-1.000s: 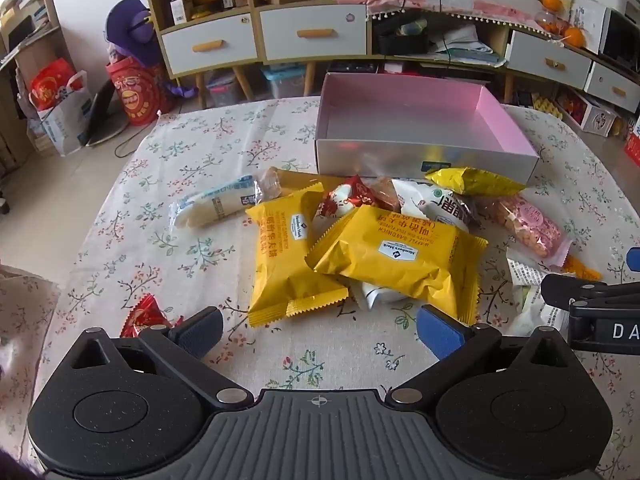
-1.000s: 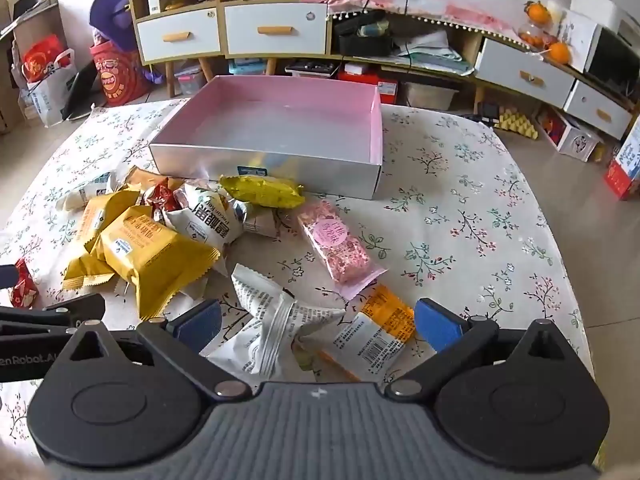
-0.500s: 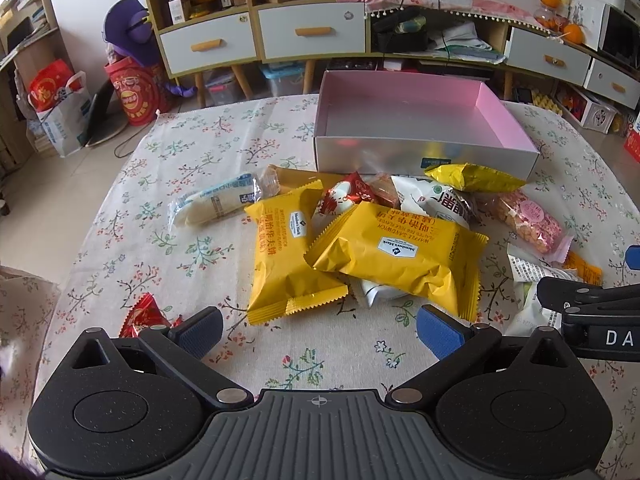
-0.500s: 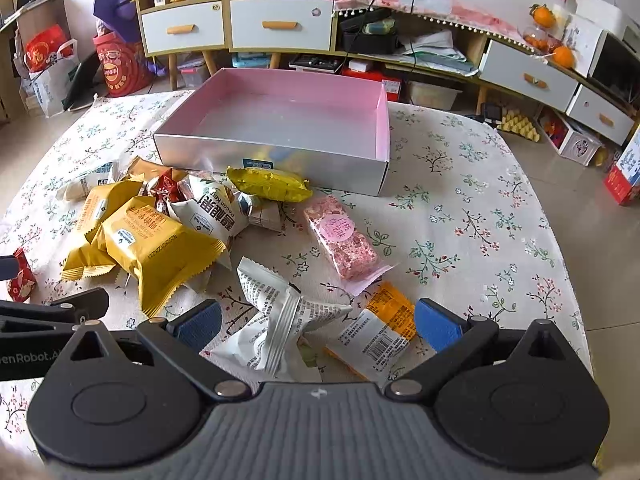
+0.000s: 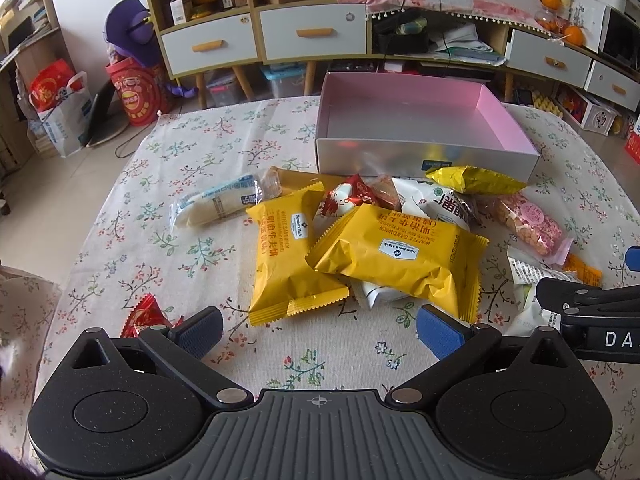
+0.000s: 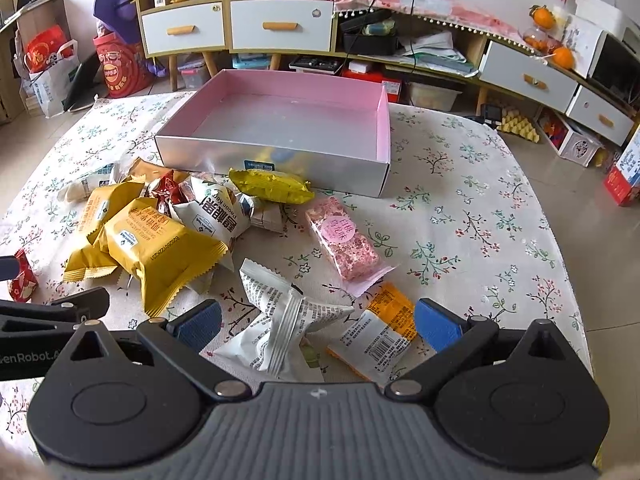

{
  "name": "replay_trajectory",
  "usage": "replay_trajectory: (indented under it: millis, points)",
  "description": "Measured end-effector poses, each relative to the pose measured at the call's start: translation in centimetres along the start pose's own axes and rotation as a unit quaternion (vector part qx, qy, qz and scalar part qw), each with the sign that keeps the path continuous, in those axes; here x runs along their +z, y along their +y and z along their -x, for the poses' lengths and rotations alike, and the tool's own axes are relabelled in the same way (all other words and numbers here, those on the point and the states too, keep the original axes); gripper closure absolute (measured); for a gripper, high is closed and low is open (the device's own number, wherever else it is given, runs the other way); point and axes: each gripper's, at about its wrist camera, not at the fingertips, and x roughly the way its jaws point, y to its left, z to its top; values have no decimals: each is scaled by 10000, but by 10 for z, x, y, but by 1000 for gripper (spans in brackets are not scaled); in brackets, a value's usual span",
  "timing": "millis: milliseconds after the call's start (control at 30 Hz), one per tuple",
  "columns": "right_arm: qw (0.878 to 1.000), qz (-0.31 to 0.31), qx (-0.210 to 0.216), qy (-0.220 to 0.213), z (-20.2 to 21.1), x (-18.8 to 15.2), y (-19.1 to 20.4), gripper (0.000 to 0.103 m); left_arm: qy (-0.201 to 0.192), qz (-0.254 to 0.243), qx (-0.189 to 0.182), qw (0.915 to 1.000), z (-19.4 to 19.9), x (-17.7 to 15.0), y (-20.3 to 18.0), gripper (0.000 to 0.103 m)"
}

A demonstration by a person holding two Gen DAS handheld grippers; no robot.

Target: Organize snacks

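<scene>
An empty box [image 5: 424, 160] with a pink inside and silver walls [image 6: 280, 160] stands at the far middle of the flowered tablecloth. In front of it lies a heap of snack packets: two big yellow ones [image 5: 396, 256] [image 5: 288, 252], a white one [image 6: 216, 216], a gold one [image 6: 272, 186], a pink bar [image 6: 344, 240]. My left gripper [image 5: 318, 330] hangs open just short of the yellow packets. My right gripper [image 6: 318, 320] is open too, with a crumpled white packet [image 6: 280, 320] and an orange-and-white packet [image 6: 380, 332] lying between its fingers.
A pale roll in clear wrap [image 5: 216, 208] lies left of the heap. A small red packet [image 5: 144, 316] sits by the left finger. Bare cloth [image 6: 480, 208] stretches to the right of the box. Cabinets with drawers [image 5: 312, 32] and floor clutter stand beyond the table.
Both grippers have drawn back and risen slightly, so the box and the snacks sit a little lower and farther in view. Nothing on the table has moved.
</scene>
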Motion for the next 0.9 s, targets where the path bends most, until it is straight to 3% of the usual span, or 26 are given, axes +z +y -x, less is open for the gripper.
replay_trajectory:
  millis: [900]
  points:
    - [10000,19,16,-6,1,0,3,0,11,4,-4,10000,1,0,1,0]
